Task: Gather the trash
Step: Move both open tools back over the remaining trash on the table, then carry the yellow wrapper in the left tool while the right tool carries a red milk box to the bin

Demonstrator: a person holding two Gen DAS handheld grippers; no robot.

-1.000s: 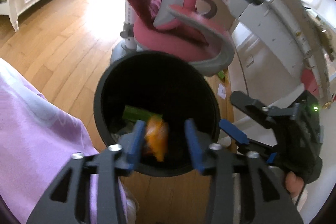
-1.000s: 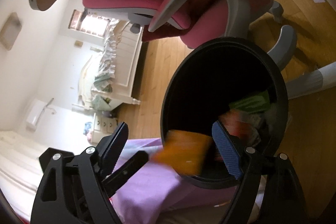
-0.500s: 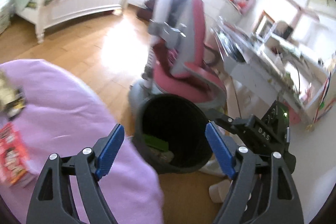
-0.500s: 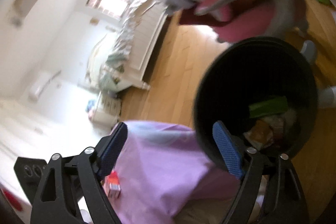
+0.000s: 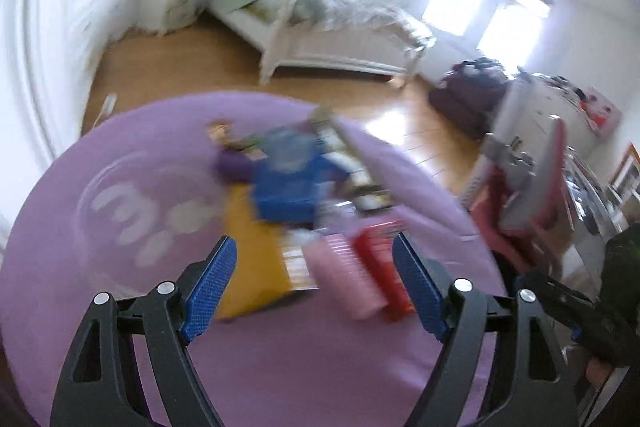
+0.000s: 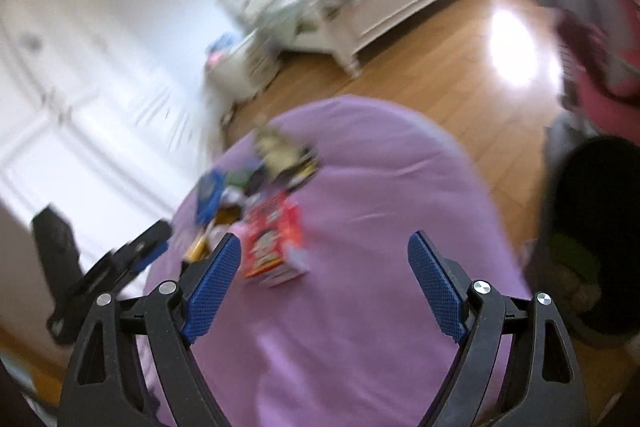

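Both views are motion-blurred. A purple round surface [image 5: 120, 307] carries a heap of wrappers: a blue packet [image 5: 288, 187], a yellow one [image 5: 252, 267], a pink one [image 5: 344, 275] and a red one [image 5: 380, 259]. My left gripper [image 5: 314, 287] is open and empty above them. My right gripper [image 6: 324, 283] is open and empty over the purple surface [image 6: 360, 347], just right of a red snack box [image 6: 272, 243]. The black trash bin [image 6: 592, 227] stands at the right edge, with green and other trash inside.
A white bed [image 5: 328, 27] stands across the wooden floor [image 5: 160, 75]. A pink desk chair [image 5: 528, 187] is at the right. The other gripper shows at the left in the right wrist view [image 6: 100, 267]. A white wardrobe [image 6: 60, 127] lines the wall.
Both grippers have swung away from the black bin to the purple surface. The orange packet held over the bin a second ago has dropped in; the left jaws opened wide.
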